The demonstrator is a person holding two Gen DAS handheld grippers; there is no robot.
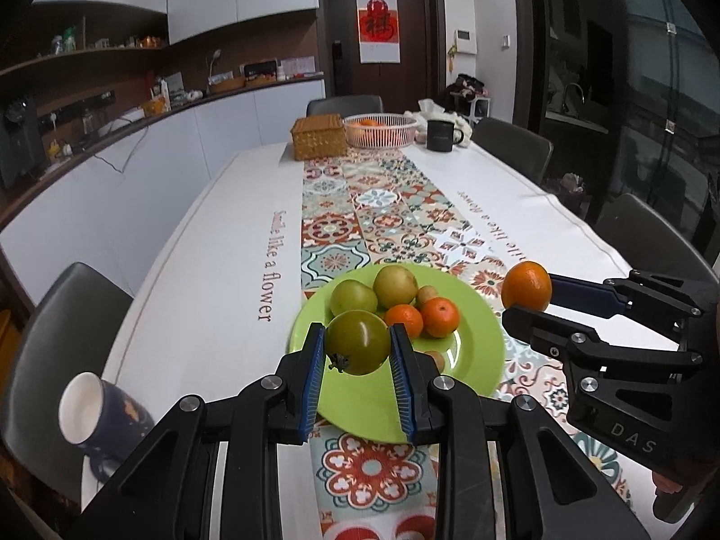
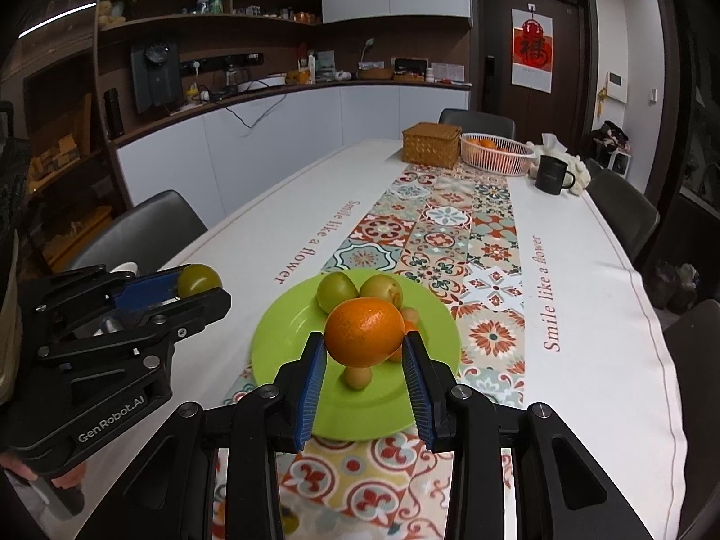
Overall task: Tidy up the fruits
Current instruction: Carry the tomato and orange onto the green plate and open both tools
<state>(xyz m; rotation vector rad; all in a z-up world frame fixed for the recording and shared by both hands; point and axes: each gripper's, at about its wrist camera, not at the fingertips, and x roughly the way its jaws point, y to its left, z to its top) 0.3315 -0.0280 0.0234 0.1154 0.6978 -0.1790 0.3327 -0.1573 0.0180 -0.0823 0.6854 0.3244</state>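
Observation:
A green plate [image 1: 477, 351] [image 2: 279, 342] sits on the patterned runner and holds two green fruits [image 1: 353, 298] [image 2: 336, 291], two small oranges [image 1: 440, 317] and a few small tan fruits [image 2: 357, 377]. My left gripper [image 1: 357, 346] is shut on a green tomato [image 1: 357, 347] [image 2: 198, 280] just above the plate's near-left edge. My right gripper [image 2: 364, 351] is shut on an orange [image 2: 364, 330] [image 1: 526, 287], held above the plate's right side.
A blue mug [image 1: 105, 418] lies tipped at the near left. At the far end stand a wicker box [image 1: 318, 136], a pink basket [image 1: 380, 130] with oranges and a black mug [image 1: 441, 135]. Grey chairs [image 1: 58, 337] ring the table.

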